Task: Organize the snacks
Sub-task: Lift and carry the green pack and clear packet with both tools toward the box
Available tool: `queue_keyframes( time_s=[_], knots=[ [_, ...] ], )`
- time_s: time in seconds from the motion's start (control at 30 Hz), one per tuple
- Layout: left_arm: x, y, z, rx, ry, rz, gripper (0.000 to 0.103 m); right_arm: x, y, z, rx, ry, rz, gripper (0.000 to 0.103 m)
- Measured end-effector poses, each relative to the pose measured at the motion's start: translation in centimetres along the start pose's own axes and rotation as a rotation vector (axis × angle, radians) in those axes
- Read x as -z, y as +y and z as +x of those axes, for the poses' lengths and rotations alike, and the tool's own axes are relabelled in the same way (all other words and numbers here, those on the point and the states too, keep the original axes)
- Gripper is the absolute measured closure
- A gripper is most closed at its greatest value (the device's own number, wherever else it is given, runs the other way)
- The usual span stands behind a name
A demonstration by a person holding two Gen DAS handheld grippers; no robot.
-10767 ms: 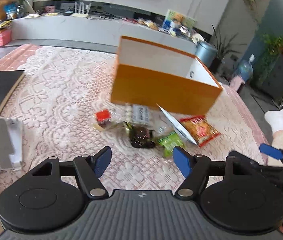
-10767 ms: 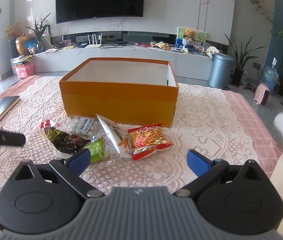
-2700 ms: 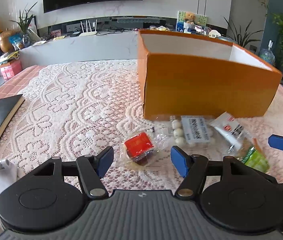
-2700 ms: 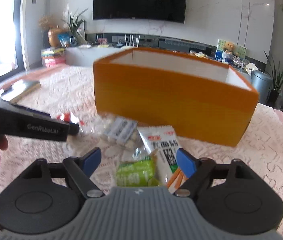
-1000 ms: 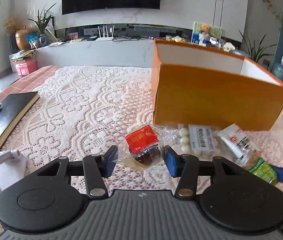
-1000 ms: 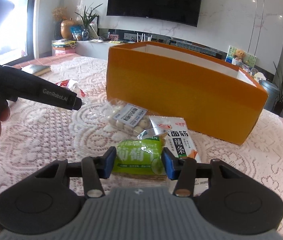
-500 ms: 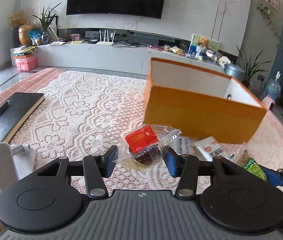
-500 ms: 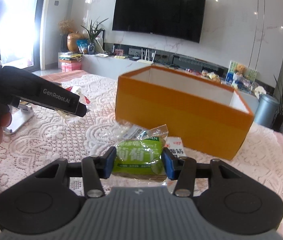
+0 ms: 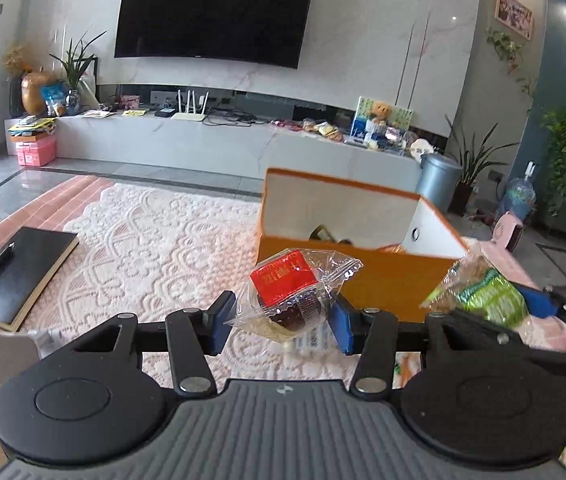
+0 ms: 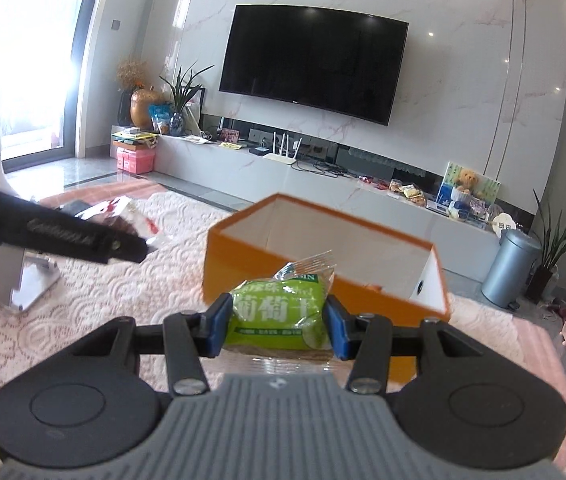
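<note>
both tongs now lifted off counter (image 9: 155,240): left tongs (image 9: 281,322) clamp red-label snack (image 9: 287,296), right tongs (image 10: 277,326) clamp green snack (image 10: 279,314); orange box (image 9: 367,276) just ahead, drop likely next.

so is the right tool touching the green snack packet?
Touching. Right wrist view: the right tool has both blue pads pressed against the green snack packet, lifted before the orange box.

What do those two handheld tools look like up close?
Each tool has two black linkage arms tipped with blue pads, two round black discs, silver pivot screws, and a ribbed grey body. One side bears blurred lettering. No cables or sleeves show.
</note>
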State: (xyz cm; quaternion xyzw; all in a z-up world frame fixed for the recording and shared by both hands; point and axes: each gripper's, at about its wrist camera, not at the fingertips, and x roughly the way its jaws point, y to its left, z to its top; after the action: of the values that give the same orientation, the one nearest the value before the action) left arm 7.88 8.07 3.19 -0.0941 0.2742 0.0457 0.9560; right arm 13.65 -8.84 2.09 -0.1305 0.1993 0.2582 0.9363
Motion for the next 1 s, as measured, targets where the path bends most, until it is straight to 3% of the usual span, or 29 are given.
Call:
queue_keyframes(
  time_s=[0.27, 0.53, 0.77, 1.0],
  knots=[
    [-3.6, -0.5, -0.1, 0.047, -0.018, 0.009, 0.047, -5.1, -2.9, 0.3, 0.008, -0.007, -0.019, 0.056],
    [-6.4, -1.3, 2.2, 0.074, 0.006, 0.035, 0.047, -8.5, -6.3, 3.4, -0.007, 0.038, 0.027, 0.056],
    [-7.8, -2.6, 6.2, 0.090, 0.067, 0.061, 0.047, -9.6, -9.4, 8.2, 0.019, 0.116, 0.087, 0.056],
    [-9.0, -5.1, 10.1, 0.103, 0.078, 0.122, 0.047, -9.7, -12.6, 13.4, 0.046, 0.195, 0.171, 0.056]
  ],
)
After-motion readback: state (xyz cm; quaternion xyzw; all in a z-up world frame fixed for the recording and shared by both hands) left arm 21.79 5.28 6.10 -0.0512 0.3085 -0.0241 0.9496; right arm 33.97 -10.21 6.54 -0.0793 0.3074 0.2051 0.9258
